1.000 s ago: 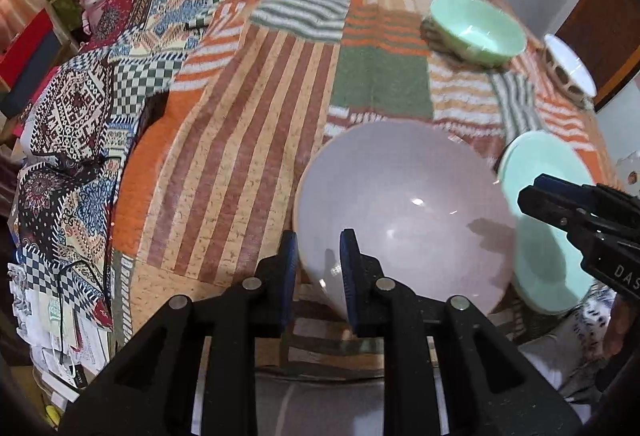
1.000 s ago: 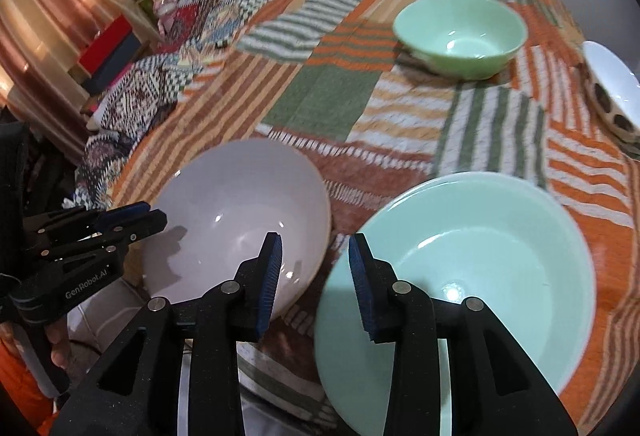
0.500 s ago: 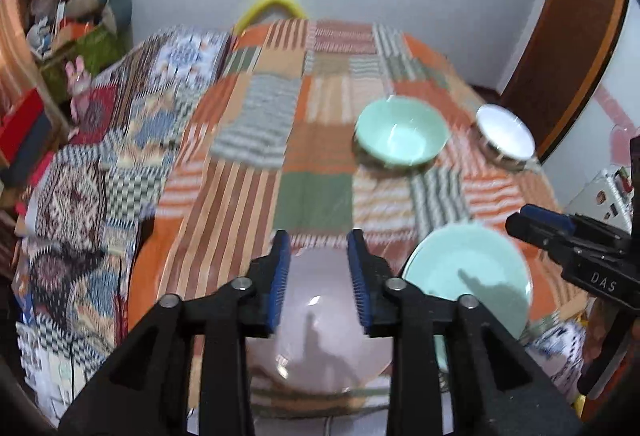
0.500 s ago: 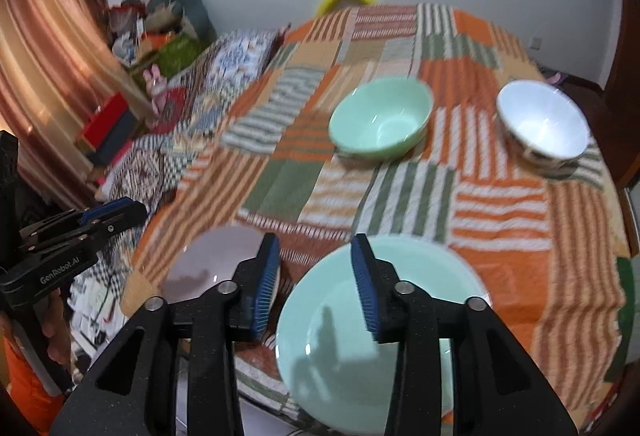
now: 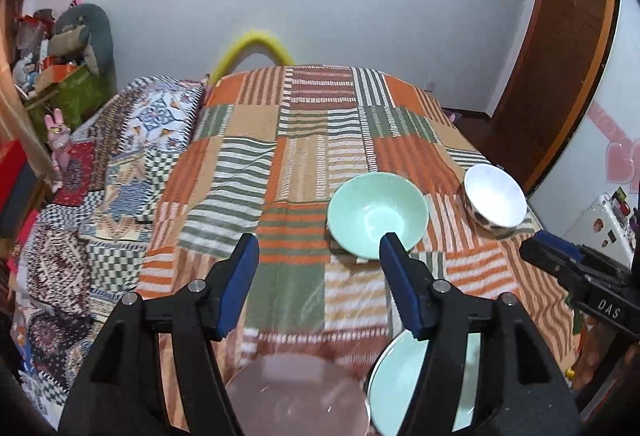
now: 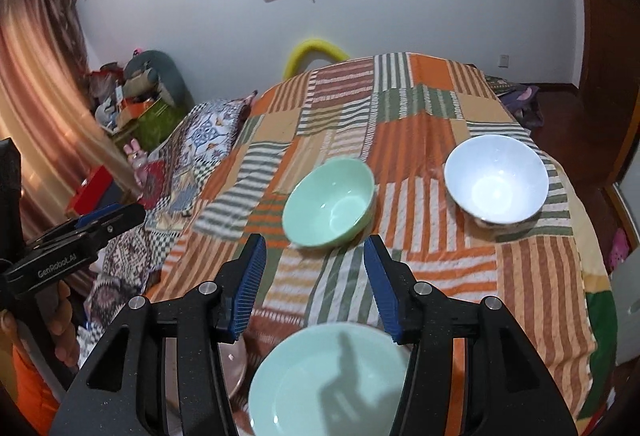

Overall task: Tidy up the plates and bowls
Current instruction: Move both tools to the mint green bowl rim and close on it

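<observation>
Two grippers hang spread and empty, jaws just widened: left gripper should straddle the green bowl rim squarely, right gripper the white bowl.

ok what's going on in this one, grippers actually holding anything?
No. A person holds both grippers above a patchwork-covered table, and neither grips anything. The left gripper and right gripper are open, jaws having just been opening with nothing between them. A pink plate and a green plate lie at the near edge. A green bowl and a white bowl sit further back, apart, not yet stacked.
</observation>
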A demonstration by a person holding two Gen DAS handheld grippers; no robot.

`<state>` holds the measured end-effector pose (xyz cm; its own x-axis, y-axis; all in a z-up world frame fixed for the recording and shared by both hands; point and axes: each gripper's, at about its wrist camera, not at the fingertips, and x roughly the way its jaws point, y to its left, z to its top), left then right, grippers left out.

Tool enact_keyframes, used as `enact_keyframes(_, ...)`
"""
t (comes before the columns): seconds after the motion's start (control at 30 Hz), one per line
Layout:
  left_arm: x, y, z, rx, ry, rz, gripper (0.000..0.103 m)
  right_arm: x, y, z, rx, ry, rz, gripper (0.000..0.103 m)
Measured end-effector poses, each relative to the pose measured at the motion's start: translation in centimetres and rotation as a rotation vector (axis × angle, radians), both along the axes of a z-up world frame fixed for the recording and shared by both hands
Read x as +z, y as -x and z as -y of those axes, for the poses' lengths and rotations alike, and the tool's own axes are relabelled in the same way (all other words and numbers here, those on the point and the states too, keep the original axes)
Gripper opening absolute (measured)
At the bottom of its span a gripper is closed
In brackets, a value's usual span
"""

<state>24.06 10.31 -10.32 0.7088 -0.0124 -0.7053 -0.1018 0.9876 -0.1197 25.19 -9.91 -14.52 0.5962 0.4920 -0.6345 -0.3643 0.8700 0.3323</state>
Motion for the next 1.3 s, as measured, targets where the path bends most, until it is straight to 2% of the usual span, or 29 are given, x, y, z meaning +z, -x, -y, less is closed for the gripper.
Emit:
enact_keyframes(0.2,-2.9,-4.9,0.1,-0.014,0.014,-0.055,0.063,-1.0,-2.8,0.2,-0.023,0.018,-0.011,0.047)
enact_keyframes(0.37,-6.3,-7.7,0.2,-0.038,0.007,-0.104,0.063,-3.6,-5.1,-0.3,-0.039,0.050,-0.048,0.047)
enact_keyframes(0.53,-9.2,-9.3,-0.4,-0.052,0.021,-0.144,0.063,-6.2,-7.4,-1.1,-0.030,0.053,-0.109,0.047)
enact_keyframes(0.8,-12.2,-10.8,-2.0,-0.040,0.052,-0.151,0.063,-8.5,-9.6,-4.0,0.022,0.113,-0.124,0.047)
enact_keyframes(0.87,-12.7,-11.2,-2.4,-0.044,0.073,-0.155,0.063,-9.1,-10.1,-4.5,0.018,0.136,-0.127,0.043)
enact_keyframes(0.9,-12.9,-11.2,-2.5,-0.045,0.078,-0.156,0.063,-9.4,-10.4,-4.6,0.019,0.143,-0.134,0.038)
enact_keyframes(1.13,-14.1,-11.7,-2.9,-0.056,0.079,-0.167,0.063,-11.0,-11.9,-4.9,0.003,0.157,-0.189,0.019)
enact_keyframes(1.3,-15.0,-12.4,-3.2,-0.050,0.095,-0.180,0.060,-11.4,-11.7,-5.6,0.044,0.172,-0.197,0.018)
